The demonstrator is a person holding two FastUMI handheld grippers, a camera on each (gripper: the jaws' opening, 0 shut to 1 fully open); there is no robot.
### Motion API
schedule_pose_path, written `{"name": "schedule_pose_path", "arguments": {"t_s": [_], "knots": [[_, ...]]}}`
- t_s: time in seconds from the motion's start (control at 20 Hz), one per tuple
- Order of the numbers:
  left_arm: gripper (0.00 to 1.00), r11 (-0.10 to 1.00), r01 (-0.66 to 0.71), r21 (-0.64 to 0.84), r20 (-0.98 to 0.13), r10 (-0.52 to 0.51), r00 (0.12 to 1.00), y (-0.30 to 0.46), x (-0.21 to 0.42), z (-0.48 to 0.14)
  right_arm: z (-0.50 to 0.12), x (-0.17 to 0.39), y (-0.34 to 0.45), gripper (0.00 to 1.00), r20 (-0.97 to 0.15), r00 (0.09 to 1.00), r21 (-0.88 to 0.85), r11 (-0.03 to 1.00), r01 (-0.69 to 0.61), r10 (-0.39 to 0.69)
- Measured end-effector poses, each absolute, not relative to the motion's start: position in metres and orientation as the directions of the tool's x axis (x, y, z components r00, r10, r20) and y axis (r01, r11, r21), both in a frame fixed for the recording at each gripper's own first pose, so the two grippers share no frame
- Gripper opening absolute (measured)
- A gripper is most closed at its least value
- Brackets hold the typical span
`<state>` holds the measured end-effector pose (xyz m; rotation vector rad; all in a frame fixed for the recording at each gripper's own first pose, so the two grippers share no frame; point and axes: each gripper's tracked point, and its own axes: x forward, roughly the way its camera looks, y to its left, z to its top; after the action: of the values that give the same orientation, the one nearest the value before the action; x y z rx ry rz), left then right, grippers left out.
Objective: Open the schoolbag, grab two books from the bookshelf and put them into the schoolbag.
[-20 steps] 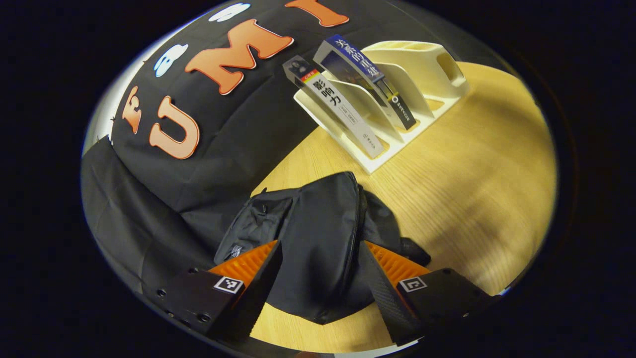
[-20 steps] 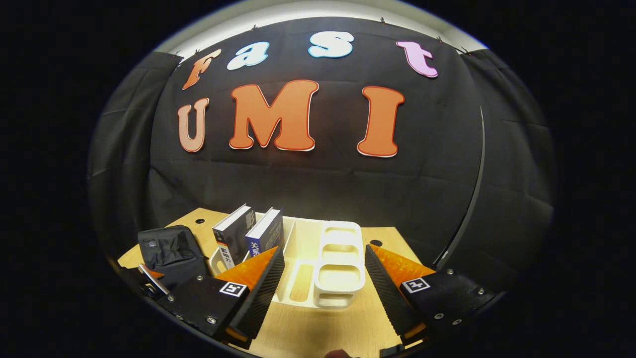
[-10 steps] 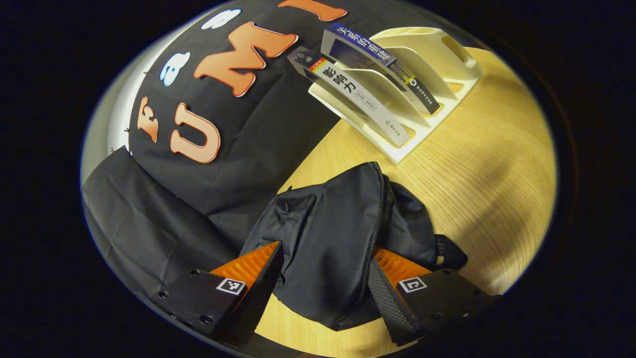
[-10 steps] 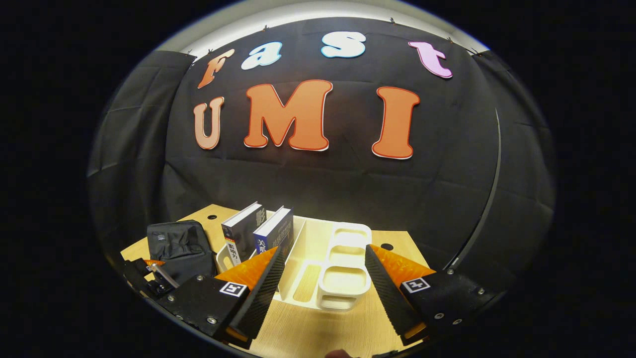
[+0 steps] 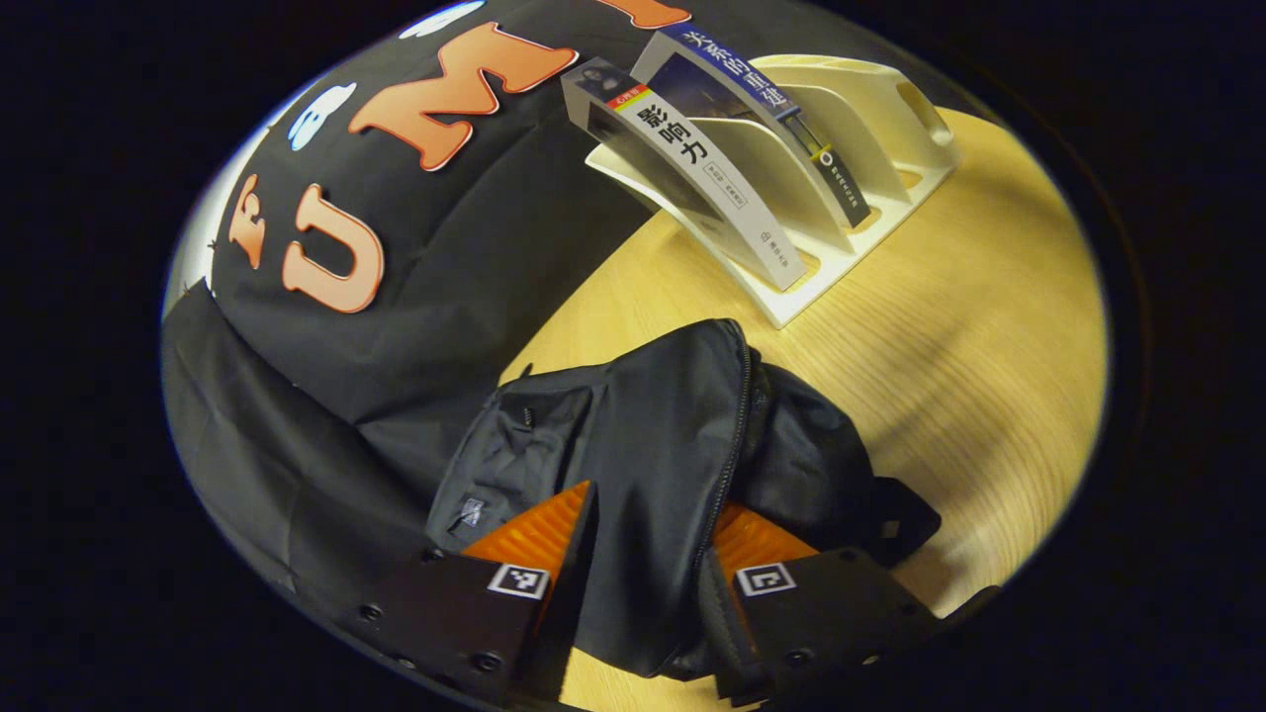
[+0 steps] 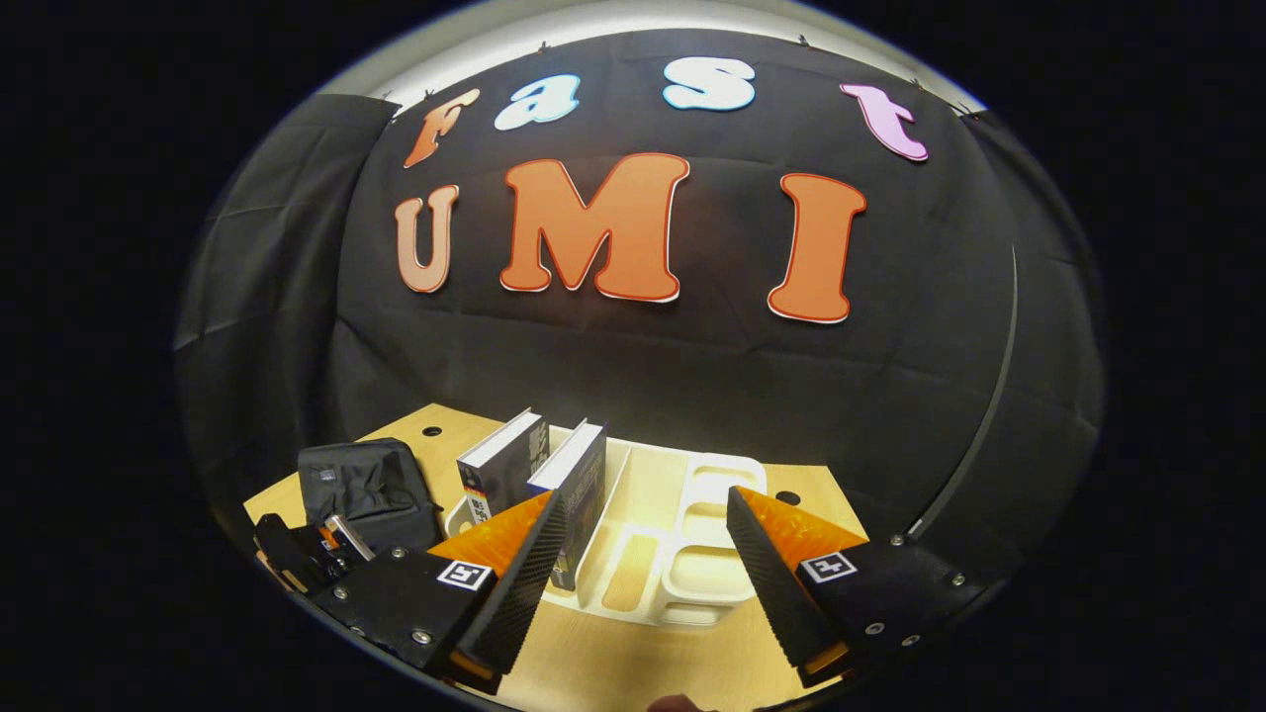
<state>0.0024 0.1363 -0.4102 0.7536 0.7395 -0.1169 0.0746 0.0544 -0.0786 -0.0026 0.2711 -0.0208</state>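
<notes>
Left view close over schoolbag (image 5: pixel 653 465); right farther, prob. higher; both show bookshelf (image 6: pixel 673 534).

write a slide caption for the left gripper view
Left gripper closed on the black schoolbag's fabric beside its zipper, two books waiting in the white bookshelf on the wooden table.

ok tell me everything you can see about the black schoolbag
The black fabric schoolbag lies slumped on the pale wooden table, short of the cream plastic bookshelf. Its cloth looks thin, creased and matte. A zipper line runs along its ridge, apparently closed. A small tag shows near one corner. The left gripper has its fingers on either side of a fold near the zipper, seemingly pinching it.
</notes>
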Motion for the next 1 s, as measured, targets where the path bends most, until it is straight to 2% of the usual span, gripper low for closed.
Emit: {"name": "schedule_pose_path", "arguments": {"t_s": [0.05,0.2,0.35,0.5,0.7,1.0], "knots": [[0.49,0.748,0.378,0.546,-0.672,0.120,0.731,0.134,0.003,-0.411,-0.078,0.079,0.061,0.98,-0.275,0.961,-0.010,1.000,0.030,-0.031],[0.17,0.777,0.443,0.446,-0.730,0.030,0.683,0.134,0.008,-0.408,-0.073,0.091,0.085,0.98,-0.297,0.953,-0.027,0.999,0.043,-0.049],[0.16,0.807,0.490,0.330,-0.775,-0.065,0.628,0.136,0.015,-0.399,-0.064,0.107,0.102,0.97,-0.314,0.947,-0.062,0.996,0.058,-0.074],[0.10,0.802,0.545,0.245,-0.801,-0.149,0.580,0.143,0.018,-0.384,-0.056,0.119,0.119,0.98,-0.337,0.938,-0.077,0.995,0.064,-0.086],[0.07,0.791,0.597,0.136,-0.819,-0.250,0.517,0.154,0.025,-0.361,-0.055,0.133,0.133,0.98,-0.414,0.900,-0.095,0.990,0.106,-0.136],[0.07,0.766,0.643,0.026,-0.819,-0.352,0.453,0.179,0.039,-0.323,-0.049,0.147,0.165,0.98,-0.468,0.872,-0.116,0.988,0.102,-0.145]]}}
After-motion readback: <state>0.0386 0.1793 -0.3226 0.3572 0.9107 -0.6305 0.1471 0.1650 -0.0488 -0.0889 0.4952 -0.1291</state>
